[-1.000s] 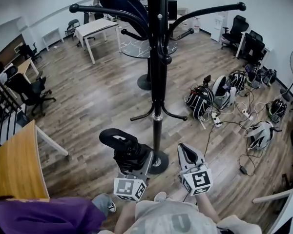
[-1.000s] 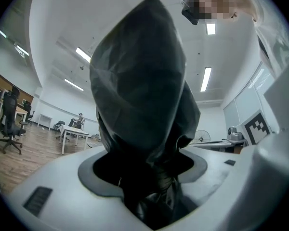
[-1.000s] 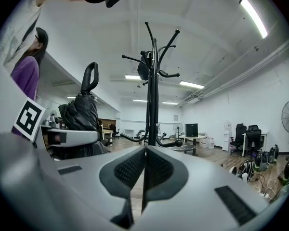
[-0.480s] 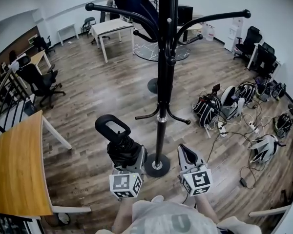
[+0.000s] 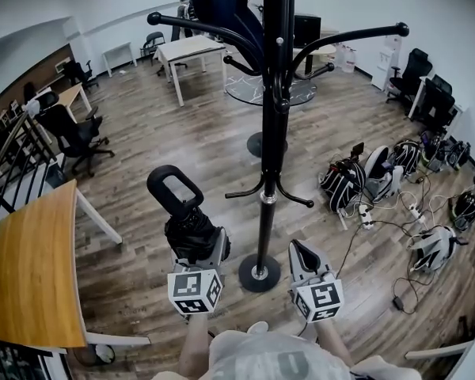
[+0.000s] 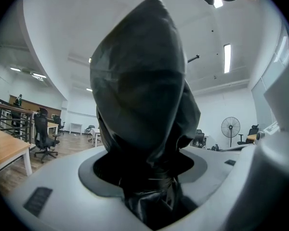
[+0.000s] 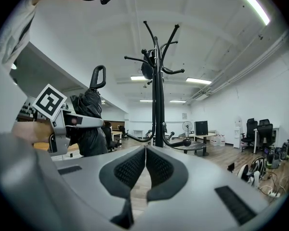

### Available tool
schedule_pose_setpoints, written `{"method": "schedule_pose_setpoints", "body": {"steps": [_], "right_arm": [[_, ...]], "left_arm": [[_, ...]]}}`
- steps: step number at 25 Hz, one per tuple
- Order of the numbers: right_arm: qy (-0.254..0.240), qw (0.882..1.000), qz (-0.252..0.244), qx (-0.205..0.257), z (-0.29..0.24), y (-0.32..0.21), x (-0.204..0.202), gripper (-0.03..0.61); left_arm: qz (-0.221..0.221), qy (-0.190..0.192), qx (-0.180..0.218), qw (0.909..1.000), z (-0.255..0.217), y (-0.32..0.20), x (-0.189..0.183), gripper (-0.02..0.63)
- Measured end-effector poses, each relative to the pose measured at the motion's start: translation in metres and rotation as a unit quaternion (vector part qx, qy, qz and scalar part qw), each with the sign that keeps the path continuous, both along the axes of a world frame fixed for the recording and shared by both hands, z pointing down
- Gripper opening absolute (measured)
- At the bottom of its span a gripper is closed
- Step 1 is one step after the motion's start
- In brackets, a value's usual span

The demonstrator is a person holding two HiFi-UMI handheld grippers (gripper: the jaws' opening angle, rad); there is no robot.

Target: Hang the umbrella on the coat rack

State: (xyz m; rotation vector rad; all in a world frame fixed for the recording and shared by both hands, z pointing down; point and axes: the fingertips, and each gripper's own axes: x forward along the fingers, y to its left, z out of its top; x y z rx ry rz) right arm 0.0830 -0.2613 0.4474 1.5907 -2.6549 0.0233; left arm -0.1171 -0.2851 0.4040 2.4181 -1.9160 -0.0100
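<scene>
Left tongs (image 5: 196,248) tight around black umbrella (image 6: 139,95) beside coat rack (image 5: 271,133); right tongs (image 7: 145,163) pressed together, empty.

The wood-plank floor (image 5: 158,172) bears the coat rack (image 5: 272,133) near centre, bags (image 5: 344,184) and cables (image 5: 384,226) to its right, an office chair (image 5: 73,137) at left and a white table (image 5: 191,49) far back.

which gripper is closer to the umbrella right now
Left. The left gripper is clamped on the folded black umbrella; the right gripper, shut and empty, sits apart on the other side of the coat rack pole.
</scene>
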Motion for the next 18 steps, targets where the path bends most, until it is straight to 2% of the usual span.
{"method": "schedule_pose_setpoints", "body": {"steps": [3,9,18], "right_arm": [[-0.004,1.000,-0.001,0.000,-0.001,0.001,-0.002,0.031],[-0.004,1.000,-0.009,-0.002,-0.001,0.005,-0.009,0.031],[-0.013,1.000,-0.017,0.006,-0.009,0.014,-0.012,0.031]], "left_arm": [[0.014,-0.006,0.007,0.9999,-0.020,-0.013,-0.004,0.305],[0.001,-0.039,0.031,0.9988,-0.078,-0.045,-0.025,0.305],[-0.009,-0.055,0.023,0.9982,-0.151,-0.097,-0.049,0.305]]}}
